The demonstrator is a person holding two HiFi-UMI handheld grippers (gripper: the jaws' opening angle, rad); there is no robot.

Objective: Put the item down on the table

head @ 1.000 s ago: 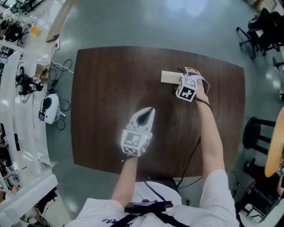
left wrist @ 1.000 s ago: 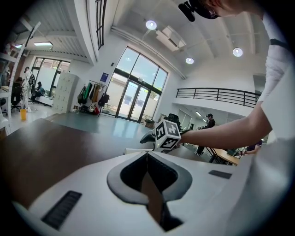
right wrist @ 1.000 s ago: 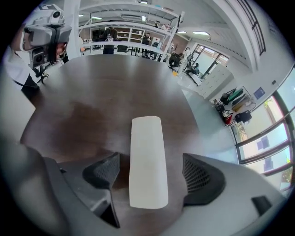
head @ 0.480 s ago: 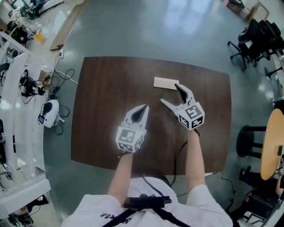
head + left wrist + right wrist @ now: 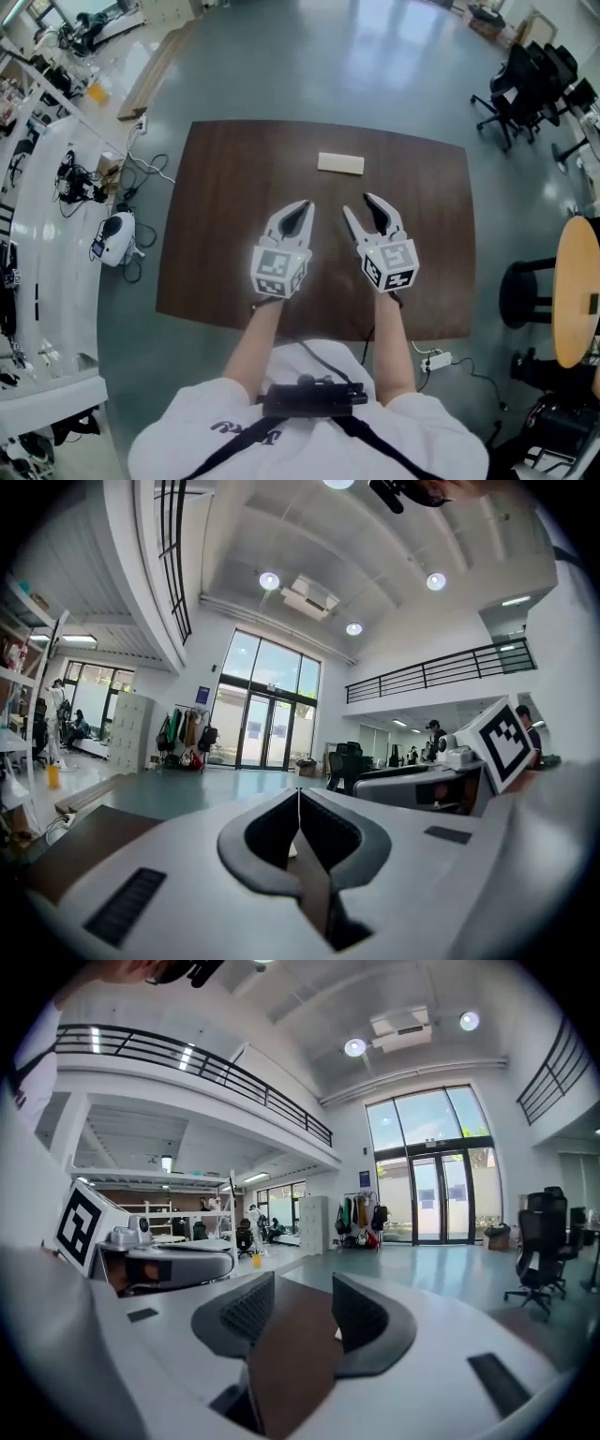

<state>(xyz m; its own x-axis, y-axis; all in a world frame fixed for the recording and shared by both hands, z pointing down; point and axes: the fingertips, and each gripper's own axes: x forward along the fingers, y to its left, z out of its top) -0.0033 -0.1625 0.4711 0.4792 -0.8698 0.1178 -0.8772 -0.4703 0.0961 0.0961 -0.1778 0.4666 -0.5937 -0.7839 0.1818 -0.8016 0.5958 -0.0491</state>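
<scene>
A pale wooden block (image 5: 339, 163) lies flat on the dark brown table (image 5: 225, 187), near its far edge, with nothing touching it. My right gripper (image 5: 364, 208) hangs well short of the block, over the table's middle. Its jaws are open with nothing between them and have just been closing partway. In the right gripper view the right gripper (image 5: 303, 1297) shows a clear gap and points level across the room. My left gripper (image 5: 298, 210) hovers beside it on the left, shut and empty. The left gripper (image 5: 298, 795) shows its tips meeting in its own view.
Black office chairs (image 5: 530, 80) stand on the floor at the far right. A round wooden tabletop (image 5: 574, 291) is at the right edge. A white device (image 5: 114, 234) with cables lies on the floor to the left, beside white benches (image 5: 37, 281). A power strip (image 5: 432, 359) lies by the near table edge.
The right gripper left the block on the table, then rose and drew back toward the person, and its jaws narrowed. The left gripper also rose, staying shut.
</scene>
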